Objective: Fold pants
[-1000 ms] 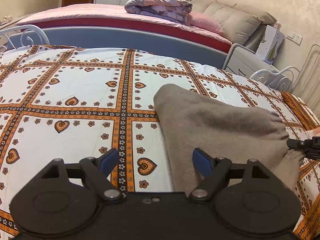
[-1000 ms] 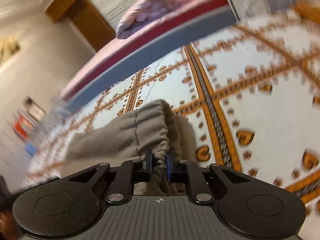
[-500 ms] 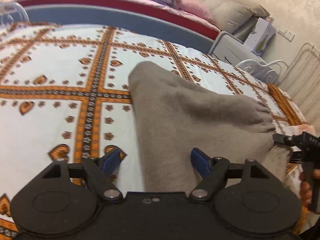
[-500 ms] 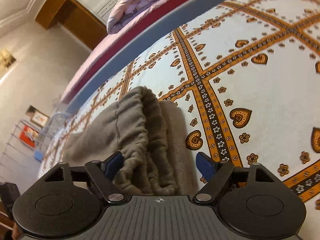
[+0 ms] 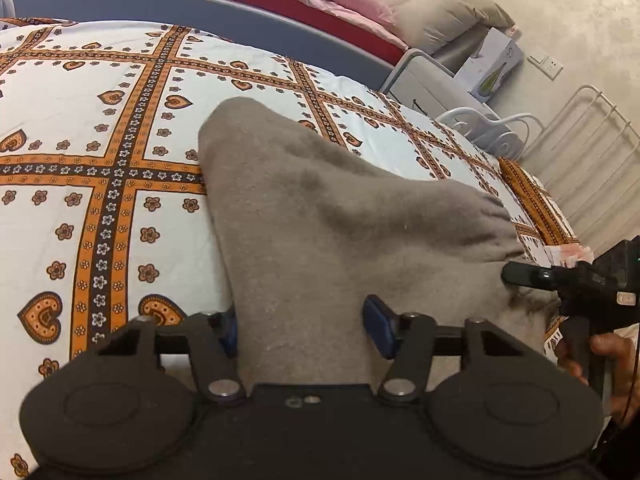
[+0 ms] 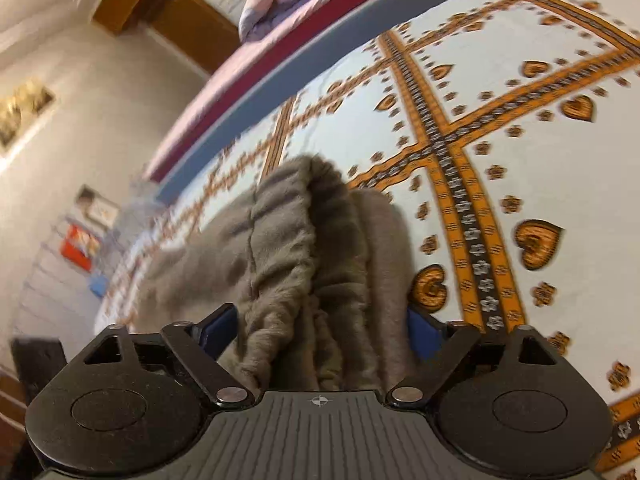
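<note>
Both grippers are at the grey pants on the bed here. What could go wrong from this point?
1. The left gripper is closing across a broad fold of the pants; it may pinch only the top layer.
2. The right gripper is opening around the bunched waistband, which could slump and spoil the fold.
3. The pants lie near the bed's edge and might slide off.

One pants point(image 5: 340, 232), two claws point(image 5: 306, 326) point(image 6: 320, 330), one bedsheet point(image 5: 100, 120), one hand point(image 5: 604, 360).

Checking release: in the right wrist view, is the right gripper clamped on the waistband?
No: the right gripper is opening, its pads clear of the waistband between them.
</note>
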Tool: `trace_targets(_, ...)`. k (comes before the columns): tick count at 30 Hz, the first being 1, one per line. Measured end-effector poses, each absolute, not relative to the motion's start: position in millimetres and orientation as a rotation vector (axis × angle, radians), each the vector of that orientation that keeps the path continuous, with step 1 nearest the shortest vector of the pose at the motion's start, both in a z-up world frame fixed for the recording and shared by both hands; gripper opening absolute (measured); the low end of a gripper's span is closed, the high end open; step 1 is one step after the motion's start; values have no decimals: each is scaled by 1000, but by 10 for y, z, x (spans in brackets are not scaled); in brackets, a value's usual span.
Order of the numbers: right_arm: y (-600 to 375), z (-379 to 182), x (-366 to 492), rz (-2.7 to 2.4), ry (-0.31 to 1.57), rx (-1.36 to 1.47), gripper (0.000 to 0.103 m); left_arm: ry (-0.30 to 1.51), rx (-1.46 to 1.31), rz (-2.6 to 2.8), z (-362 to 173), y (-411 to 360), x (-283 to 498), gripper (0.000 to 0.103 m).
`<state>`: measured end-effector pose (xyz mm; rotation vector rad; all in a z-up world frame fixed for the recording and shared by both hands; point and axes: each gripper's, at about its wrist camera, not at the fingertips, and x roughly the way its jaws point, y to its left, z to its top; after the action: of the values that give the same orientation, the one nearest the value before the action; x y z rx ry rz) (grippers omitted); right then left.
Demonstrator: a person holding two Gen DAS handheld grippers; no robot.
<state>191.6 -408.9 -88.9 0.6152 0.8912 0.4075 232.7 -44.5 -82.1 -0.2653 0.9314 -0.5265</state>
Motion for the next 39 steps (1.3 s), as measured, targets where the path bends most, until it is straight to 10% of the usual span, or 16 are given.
trace_targets(2,-3995,-883,1916,430,895,582,100,915,-272,-517,-810,-412,2313,32)
trace_targets(4,-3890,-853,1897,432,902,522,57,891,-244,-515,-762,-415,2270,26)
trace_targets(7,-3796,-754,1810,439,873,468,50,859,-217,-506,-648,-437,2198,14)
trace_targets(23,-2688,64,2152,622,700,413,48,673,-214,-387,76,314,2921,14)
trace_targets(26,-2419,-114,2490,542,723,389,73,703,-132,-209,-214,315,3281,48)
trace_targets(34,-2383,-339,2314,393,653,217,74,722,-10,-98,-509,194,2940,46)
trace_targets(39,-2113,-631,2448,358,786,107,76,691,35,-40,-645,161,2882,64)
